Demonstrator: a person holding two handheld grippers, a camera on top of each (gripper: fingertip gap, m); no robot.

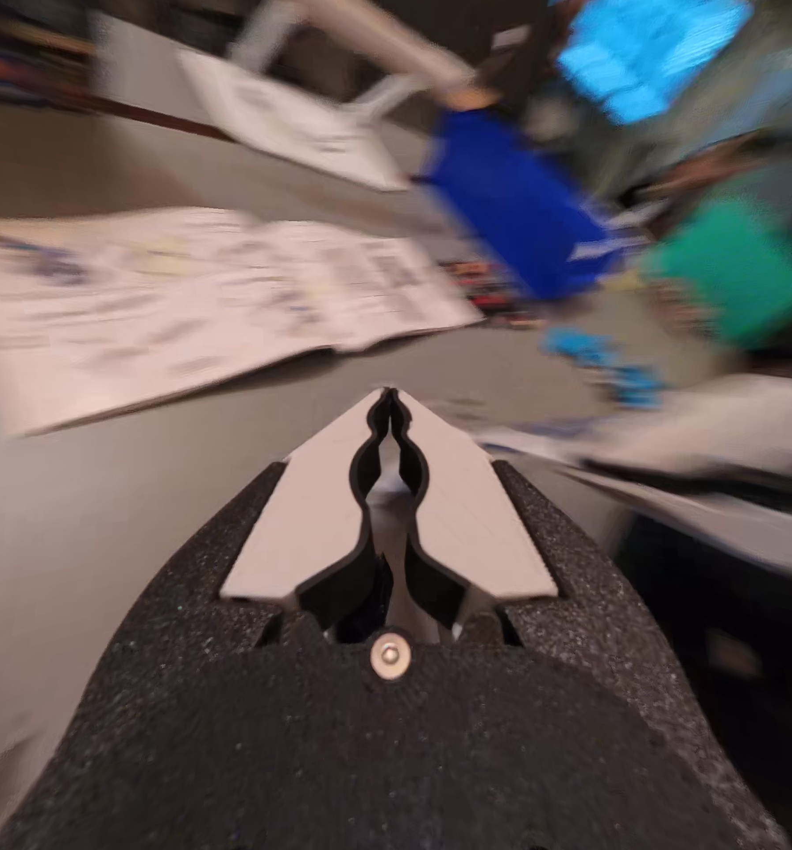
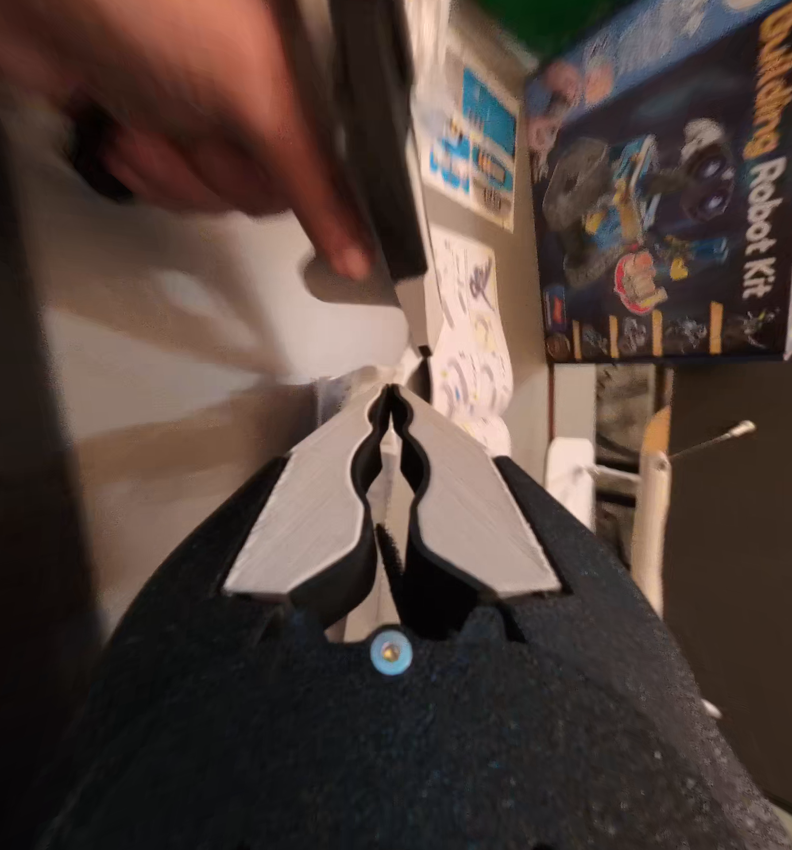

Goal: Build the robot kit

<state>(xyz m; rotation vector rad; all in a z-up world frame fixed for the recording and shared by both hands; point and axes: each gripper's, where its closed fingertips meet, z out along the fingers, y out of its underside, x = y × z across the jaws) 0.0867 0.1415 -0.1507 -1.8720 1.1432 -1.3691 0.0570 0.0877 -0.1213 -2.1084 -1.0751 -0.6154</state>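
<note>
Right wrist view: printed dark toy box (image 2: 660, 198) beyond right gripper (image 2: 390, 391), both grippers' fingers clenched, empty.

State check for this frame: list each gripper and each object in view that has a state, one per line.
left gripper: shut, empty, above the table
right gripper: shut, empty
open booklet: lying open and flat on the table, blurred
blue box: tilted, blurred; support unclear
toy kit box: closed
hand: bare, wrapped around the dark body of the other gripper
</note>
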